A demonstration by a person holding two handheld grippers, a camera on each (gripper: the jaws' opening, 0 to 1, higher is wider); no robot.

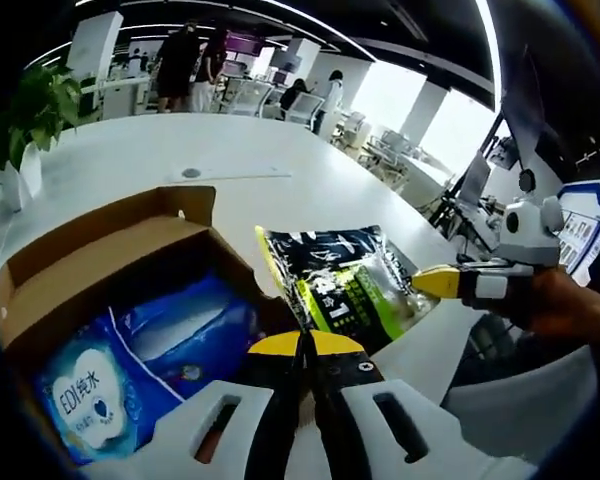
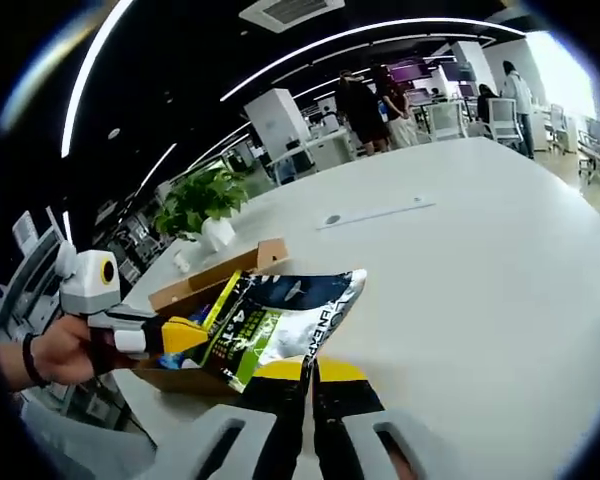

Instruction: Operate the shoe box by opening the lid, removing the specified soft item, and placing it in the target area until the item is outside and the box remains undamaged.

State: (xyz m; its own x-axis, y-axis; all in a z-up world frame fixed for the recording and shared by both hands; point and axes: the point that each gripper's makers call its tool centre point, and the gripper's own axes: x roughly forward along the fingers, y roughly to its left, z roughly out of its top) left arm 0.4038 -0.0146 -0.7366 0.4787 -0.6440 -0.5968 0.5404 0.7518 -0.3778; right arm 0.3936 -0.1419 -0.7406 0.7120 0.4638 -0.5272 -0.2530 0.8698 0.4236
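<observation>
Your left gripper (image 1: 305,345) hides the pouch's (image 1: 342,283) lower edge | blue pack (image 1: 100,395) partly under box wall (image 1: 130,262) | pouch print unreadable

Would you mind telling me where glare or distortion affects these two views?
Left gripper view: windows blow out white at upper right, and the table edge bows from fisheye. Right gripper view: ceiling light strips curve, the green packet shows sheen, and background people are soft.

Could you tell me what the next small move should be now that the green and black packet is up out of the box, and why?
Probably carry the packet sideways over the bare white table and set it down: both grippers are shut on it, and it still hangs by the open box.
</observation>
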